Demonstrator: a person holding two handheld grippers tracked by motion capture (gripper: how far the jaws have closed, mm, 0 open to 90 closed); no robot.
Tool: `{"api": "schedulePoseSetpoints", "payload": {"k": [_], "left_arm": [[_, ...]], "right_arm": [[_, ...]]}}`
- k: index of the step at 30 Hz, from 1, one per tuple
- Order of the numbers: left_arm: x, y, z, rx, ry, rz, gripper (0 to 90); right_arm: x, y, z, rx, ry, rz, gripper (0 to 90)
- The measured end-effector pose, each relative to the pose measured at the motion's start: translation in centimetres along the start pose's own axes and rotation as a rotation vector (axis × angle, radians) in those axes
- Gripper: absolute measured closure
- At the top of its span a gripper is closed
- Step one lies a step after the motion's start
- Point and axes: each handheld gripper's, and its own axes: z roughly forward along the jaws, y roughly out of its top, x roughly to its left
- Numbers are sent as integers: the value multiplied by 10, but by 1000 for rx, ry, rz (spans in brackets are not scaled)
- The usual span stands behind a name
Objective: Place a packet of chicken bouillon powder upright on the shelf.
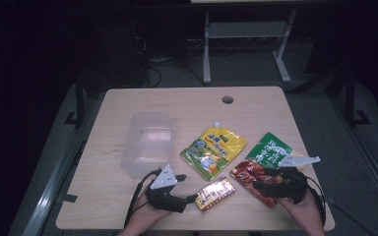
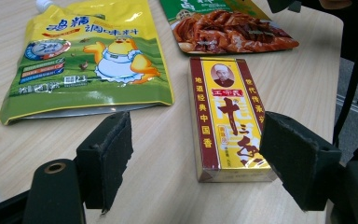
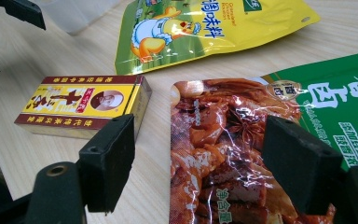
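A small yellow and dark-red box (image 1: 215, 193) (image 2: 226, 121) (image 3: 84, 105) lies flat near the table's front edge. My left gripper (image 1: 187, 188) (image 2: 196, 154) is open just left of it, jaws wide, the box's near end lying between the pads with neither pressing on it. A green pouch with a red food picture (image 1: 261, 167) (image 3: 223, 154) (image 2: 233, 28) lies at the right. My right gripper (image 1: 262, 179) (image 3: 198, 158) hovers open over its red end, holding nothing. A yellow spouted pouch (image 1: 212, 150) (image 2: 93, 56) (image 3: 200, 28) lies in the middle.
A clear plastic container (image 1: 147, 142) (image 3: 79, 14) stands open on the left half of the wooden table (image 1: 128, 105). A cable hole (image 1: 227, 100) sits near the far edge. Bare wood lies along the back and far left. The floor and desk legs beyond are dark.
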Motion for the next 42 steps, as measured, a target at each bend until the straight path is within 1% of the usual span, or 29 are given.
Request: {"api": "schedulePoseSetpoints", "payload": {"k": [9, 13, 17, 18, 19, 20, 21, 22, 23, 24, 25, 26, 27, 28, 29, 31, 32, 33, 34, 35, 36, 37, 38, 39, 40, 41, 42], "left_arm": [[-2, 0, 0, 3, 3, 8, 250], [-3, 0, 0, 7, 2, 11, 255], [-4, 4, -1, 1, 6, 11, 258], [-4, 5, -1, -2, 11, 9, 258], [-3, 9, 0, -4, 11, -6, 259], [-3, 9, 0, -4, 11, -6, 260], [-3, 12, 0, -4, 15, -8, 260], [-4, 18, 1, -3, 18, 7, 280], [-4, 18, 1, -3, 18, 7, 285], [-5, 25, 1, 6, 33, 31, 290], [-5, 25, 1, 6, 33, 31, 294], [-4, 32, 4, 9, 45, 35, 303], [-4, 32, 4, 9, 45, 35, 309], [0, 38, 7, 13, 53, 30, 316], [0, 38, 7, 13, 53, 30, 321], [5, 45, 14, 27, 73, 31, 344], [7, 47, 16, 31, 76, 19, 352], [9, 49, 19, 23, 83, 3, 358], [10, 50, 22, 29, 91, 1, 372], [10, 50, 22, 29, 91, 1, 381], [12, 51, 25, 38, 97, 2, 385], [13, 53, 29, 38, 96, -12, 385], [15, 55, 35, 47, 109, -2, 413], [16, 56, 38, 47, 113, -12, 421], [18, 57, 41, 63, 118, -8, 433], [18, 57, 41, 63, 118, -8, 449], [19, 57, 46, 74, 130, -18, 449]], "right_arm": [[0, 0, -1, -13, -4, 0, 220], [3, 2, -1, -18, -8, 12, 203], [5, 5, 0, -34, -12, 19, 179], [5, 7, 0, -38, -16, 19, 173], [7, 11, -1, -53, -13, 32, 167], [7, 11, -1, -53, -13, 32, 167], [7, 14, -2, -64, -8, 26, 167], [8, 24, -4, -69, -9, 40, 156], [8, 24, -4, -69, -9, 40, 156], [8, 33, -4, -73, 5, 42, 156], [8, 38, -4, -69, 3, 42, 156], [8, 45, -3, -69, 2, 36, 156], [8, 45, -3, -69, 2, 36, 156], [8, 58, -1, -71, 9, 45, 156], [7, 65, 0, -69, 9, 42, 157], [5, 78, 5, -60, 5, 45, 158], [3, 84, 8, -56, 7, 49, 162], [1, 89, 11, -49, 4, 63, 163], [-2, 93, 14, -43, 6, 83, 164], [-2, 93, 14, -43, 6, 83, 164], [-8, 100, 21, -33, 13, 97, 175], [-8, 100, 21, -33, 13, 97, 175], [-14, 104, 29, -19, -8, 101, 183], [-17, 106, 33, -12, -14, 111, 189], [-21, 107, 37, -12, -22, 120, 194], [-21, 107, 37, -12, -22, 120, 194], [-24, 108, 41, -9, -31, 130, 199]]}}
